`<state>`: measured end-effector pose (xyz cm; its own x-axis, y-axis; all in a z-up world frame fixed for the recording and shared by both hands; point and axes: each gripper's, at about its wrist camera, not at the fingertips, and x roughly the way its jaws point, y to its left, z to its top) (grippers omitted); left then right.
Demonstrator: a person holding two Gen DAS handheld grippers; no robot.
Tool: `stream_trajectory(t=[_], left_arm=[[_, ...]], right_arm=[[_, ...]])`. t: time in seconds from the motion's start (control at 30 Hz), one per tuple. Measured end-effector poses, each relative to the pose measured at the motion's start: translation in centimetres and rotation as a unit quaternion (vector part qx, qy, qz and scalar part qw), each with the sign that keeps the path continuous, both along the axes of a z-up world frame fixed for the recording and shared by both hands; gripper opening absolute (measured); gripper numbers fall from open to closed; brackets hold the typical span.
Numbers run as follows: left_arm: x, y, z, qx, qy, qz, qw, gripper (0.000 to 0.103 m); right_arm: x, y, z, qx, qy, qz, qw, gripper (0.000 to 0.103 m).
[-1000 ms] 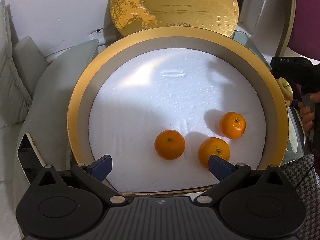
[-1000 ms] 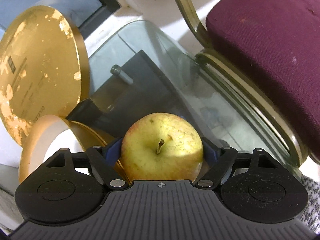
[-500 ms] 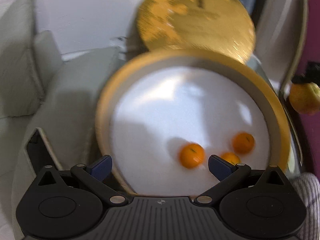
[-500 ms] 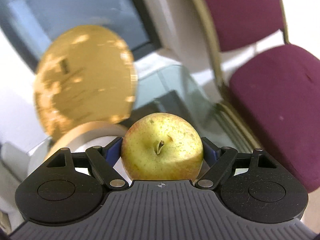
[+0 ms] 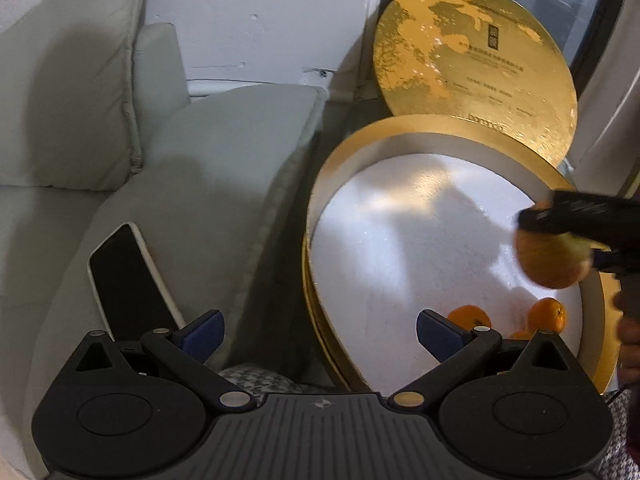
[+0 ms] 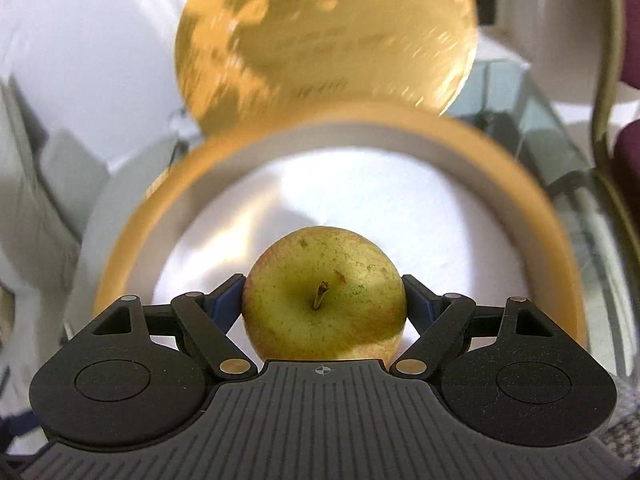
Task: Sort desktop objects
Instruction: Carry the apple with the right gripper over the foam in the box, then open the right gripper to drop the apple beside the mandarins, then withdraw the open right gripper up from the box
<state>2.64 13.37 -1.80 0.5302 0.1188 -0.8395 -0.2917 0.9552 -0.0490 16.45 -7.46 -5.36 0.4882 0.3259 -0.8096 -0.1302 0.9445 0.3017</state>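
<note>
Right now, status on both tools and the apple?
Right tool shut on apple, over gold box. Left tool open, empty, near phone. Tangerines at box edge; landing spot open.

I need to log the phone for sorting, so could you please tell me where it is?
The phone lies screen-up on the grey cushion in the left wrist view, lower left, just beyond the open left gripper and left of the gold box.

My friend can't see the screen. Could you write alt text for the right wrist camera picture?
A yellow-green apple, stem facing the camera, is clamped between the right gripper's two blue-padded fingers above a round gold box with a white foam floor. A blurred gold lid stands upright behind the box.
</note>
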Motion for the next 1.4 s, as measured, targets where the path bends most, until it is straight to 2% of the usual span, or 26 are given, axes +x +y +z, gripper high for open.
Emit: stream_trajectory(t=[0.17, 0.47, 0.6, 0.77, 0.97, 1.07, 1.27, 1.4], left_arm=[[0.5, -0.2, -0.8, -0.007, 0.007, -0.011, 0.9999, 0.102], [0.7, -0.1, -1.6, -0.009, 0.017, -0.009, 0.9998, 0.102], [0.5, -0.5, -1.4, -0.007, 0.017, -0.013, 0.9997, 0.102], [-0.2, -1.2, -0.8, -0.001, 0.015, -0.017, 0.9997, 0.102], [-1.9, -2.4, 0.5, 0.003, 0.006, -0.026, 0.9996, 0.102], [-3.0, -3.2, 1.0, 0.005, 0.005, -0.031, 0.9995, 0.102], [-5.3, -5.3, 2.0, 0.015, -0.002, -0.056, 0.9983, 0.102], [-6.4, -7.0, 2.4, 0.026, -0.004, -0.070, 0.9972, 0.102]], right_arm=[[0.4, 1.8, -2.0, -0.019, 0.017, 0.031, 0.999, 0.083], [1.1, 1.8, -3.0, -0.012, 0.034, 0.025, 0.999, 0.086], [1.2, 1.6, -2.6, -0.007, 0.024, 0.009, 1.000, 0.090], [0.3, 0.6, -0.4, 0.003, 0.002, 0.011, 1.000, 0.091], [-3.3, -1.7, 3.1, 0.009, -0.030, 0.010, 0.999, 0.091], [-5.7, -3.2, 4.3, 0.015, -0.033, 0.031, 0.999, 0.091], [-11.2, -6.5, 5.5, 0.017, -0.033, 0.050, 0.998, 0.091], [-13.6, -8.0, 5.9, 0.018, -0.036, 0.043, 0.998, 0.091]])
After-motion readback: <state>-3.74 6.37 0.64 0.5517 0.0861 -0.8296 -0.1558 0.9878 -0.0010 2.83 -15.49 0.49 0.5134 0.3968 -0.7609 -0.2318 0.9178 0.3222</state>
